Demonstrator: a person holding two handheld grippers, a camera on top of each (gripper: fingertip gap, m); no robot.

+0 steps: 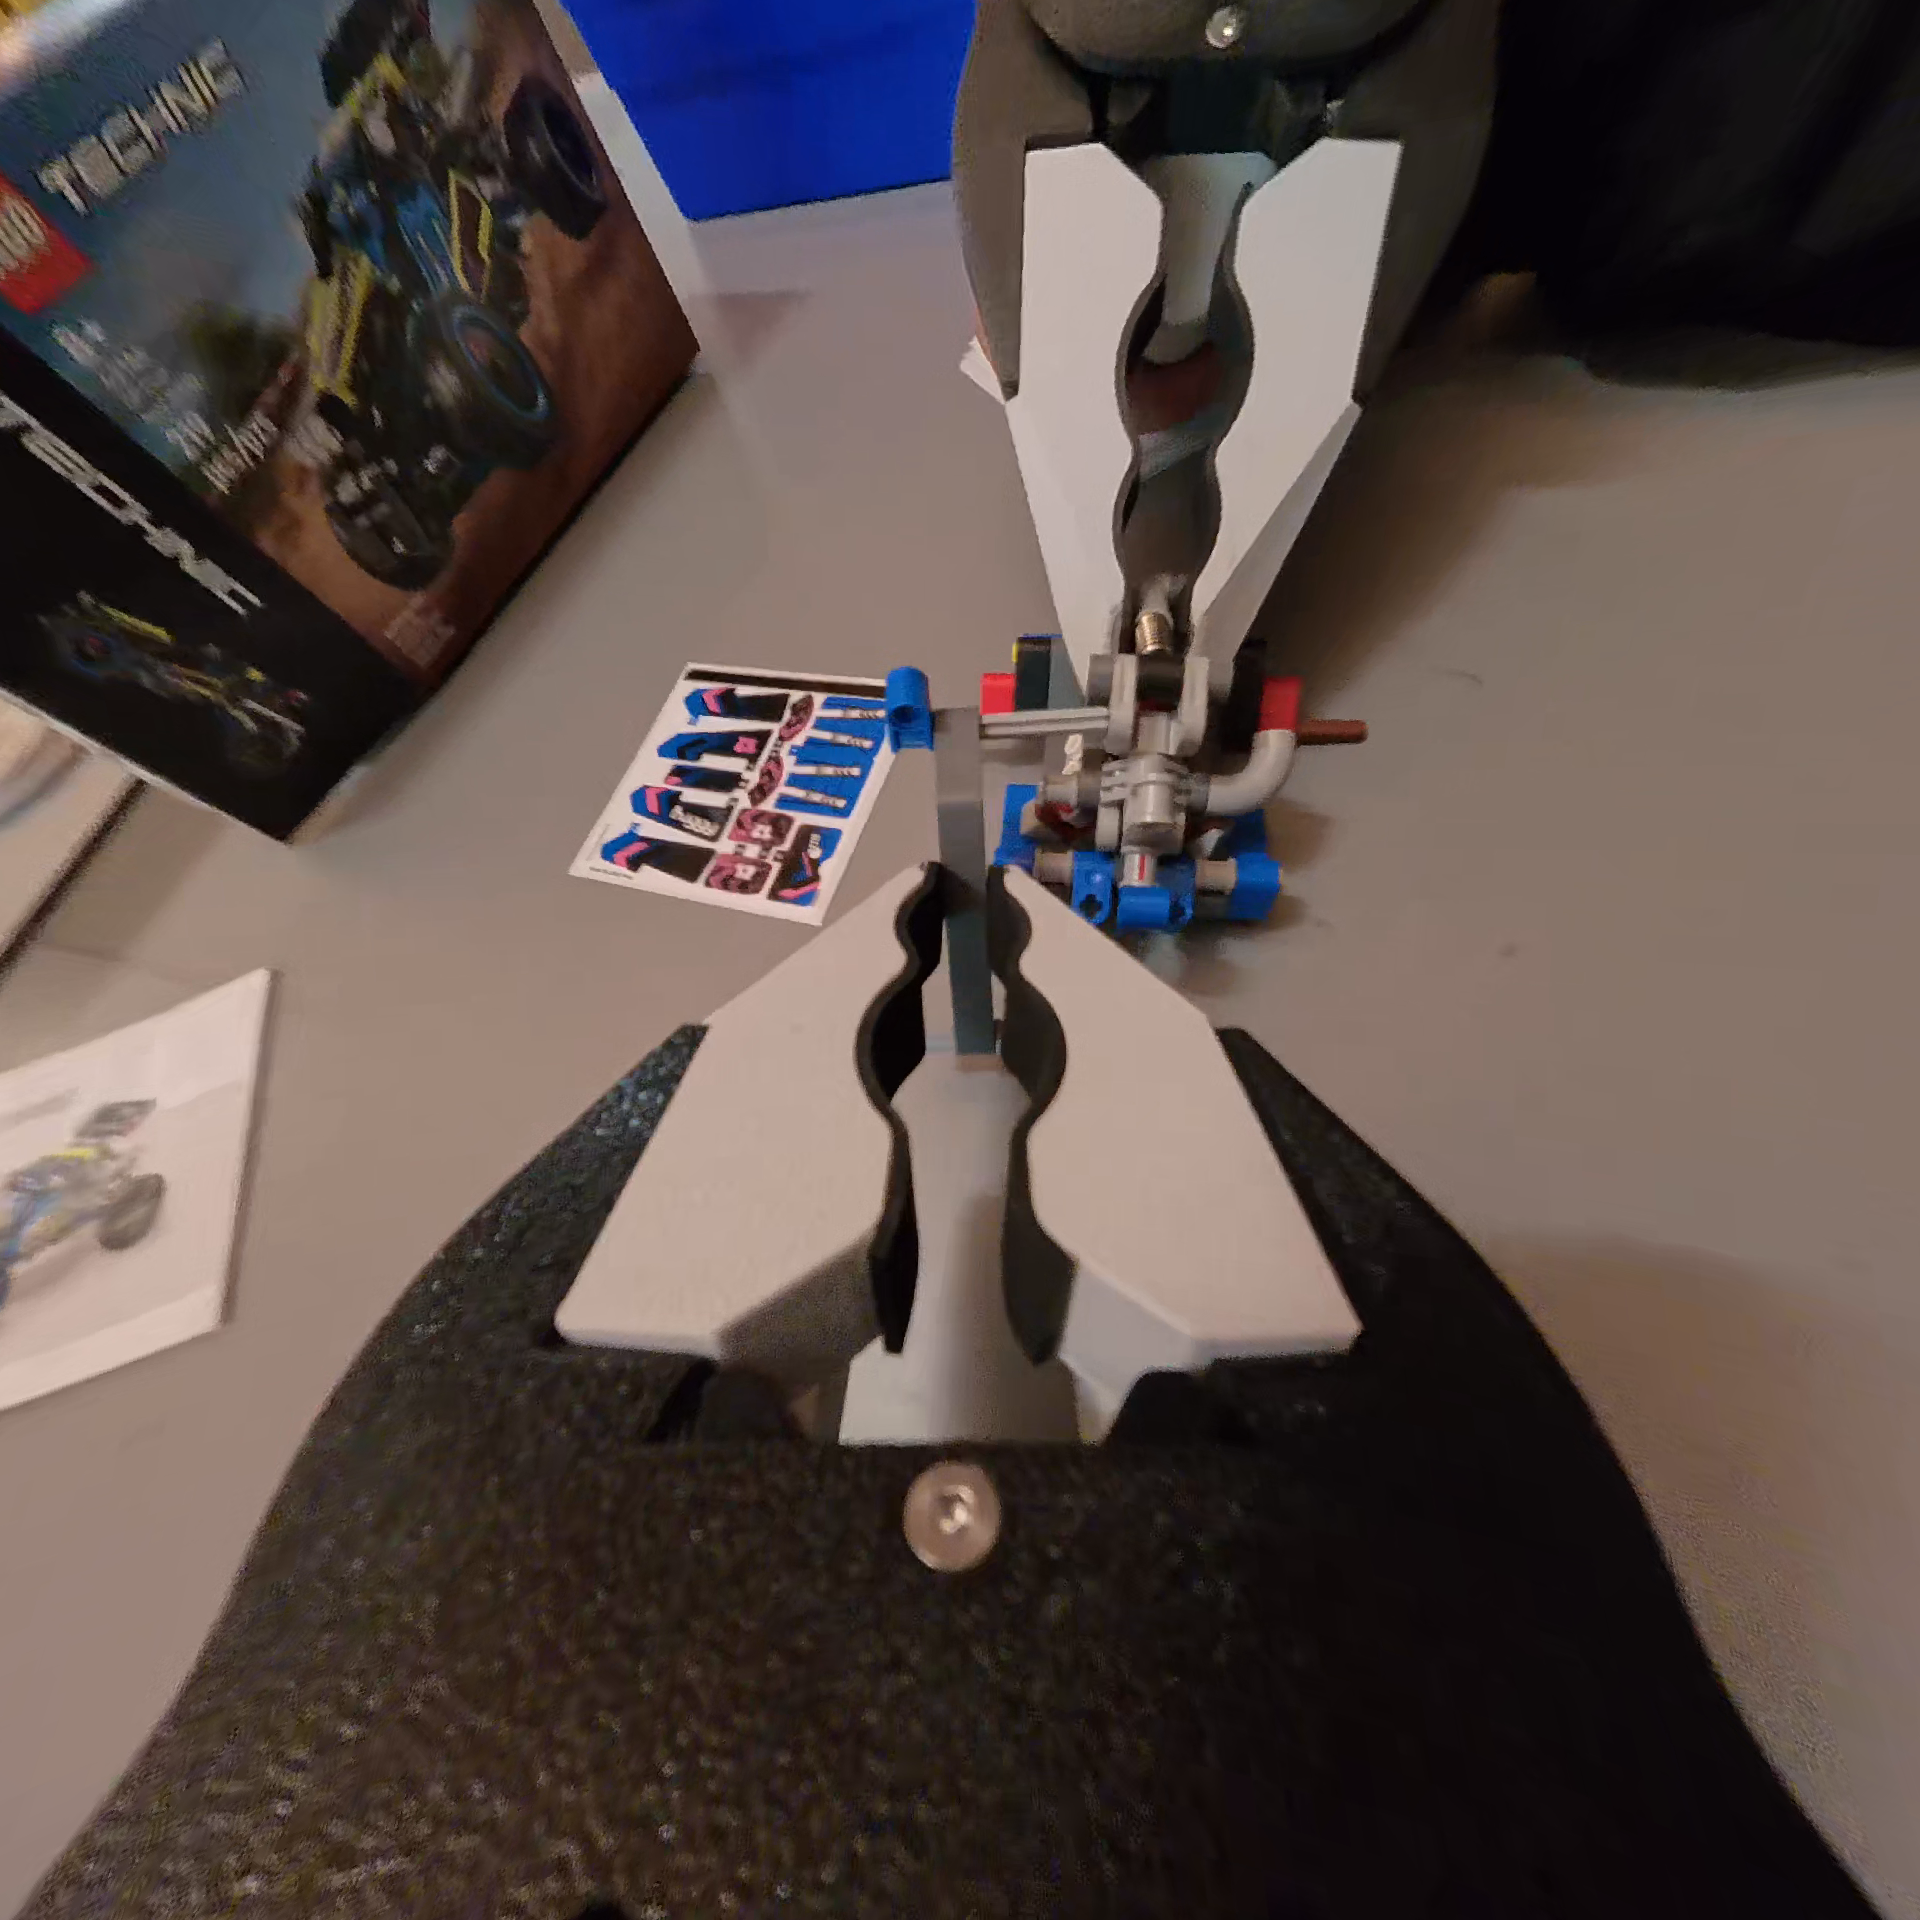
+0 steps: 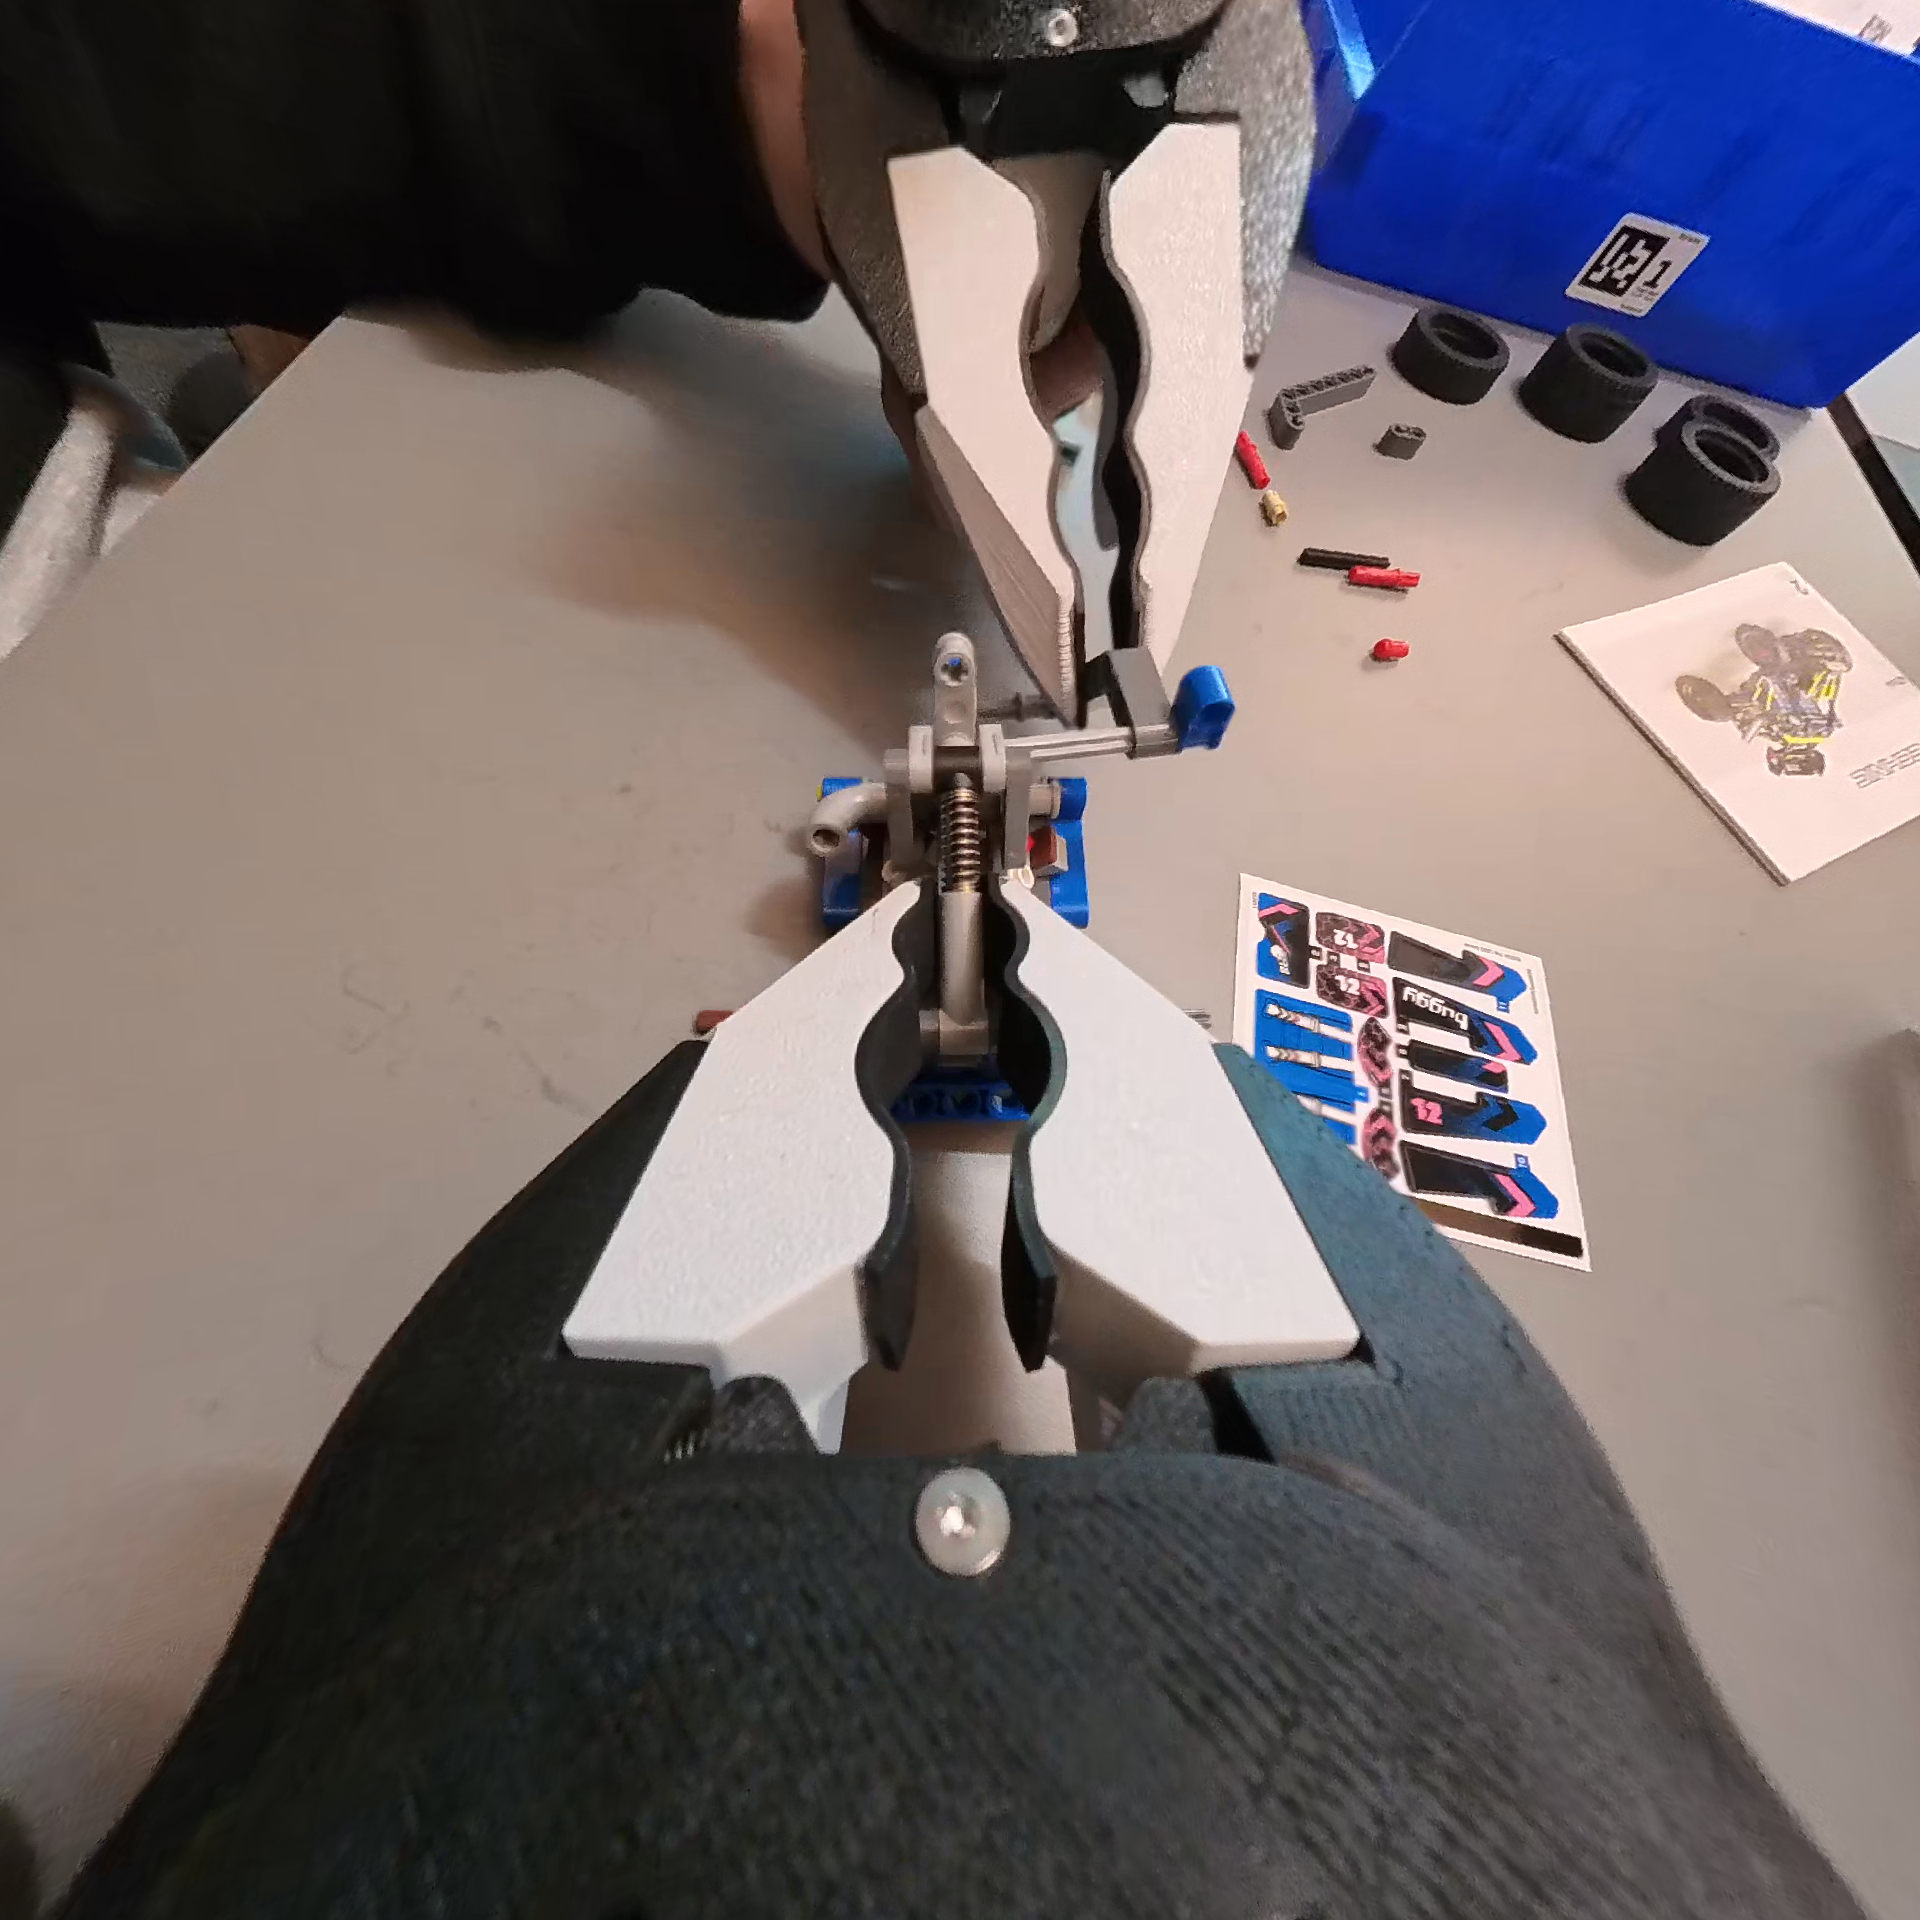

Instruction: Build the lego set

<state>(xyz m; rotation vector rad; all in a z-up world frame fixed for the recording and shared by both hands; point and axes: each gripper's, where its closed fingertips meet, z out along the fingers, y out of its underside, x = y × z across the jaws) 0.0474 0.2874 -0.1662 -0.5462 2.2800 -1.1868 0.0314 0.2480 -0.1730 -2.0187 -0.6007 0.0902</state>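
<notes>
lego model (image 1: pixel 1143 790) is sitting on the grey table (image 1: pixel 1558 935), blue base down. my right gripper (image 2: pixel 961 904) is closing narrowly on its spring strut (image 2: pixel 961 842). my left gripper (image 1: pixel 961 883) is pinching a dark grey beam (image 1: pixel 961 831) that is meeting the model's side axle by a blue connector (image 1: pixel 906 707). sticker sheet (image 1: pixel 738 790) is lying just beside; box (image 1: pixel 312 364), booklet (image 1: pixel 114 1174) farther off.

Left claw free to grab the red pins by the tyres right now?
Probably not: the left claw is shut on a grey beam at the lego assembly. The red pins lie unobstructed on the table.
</notes>
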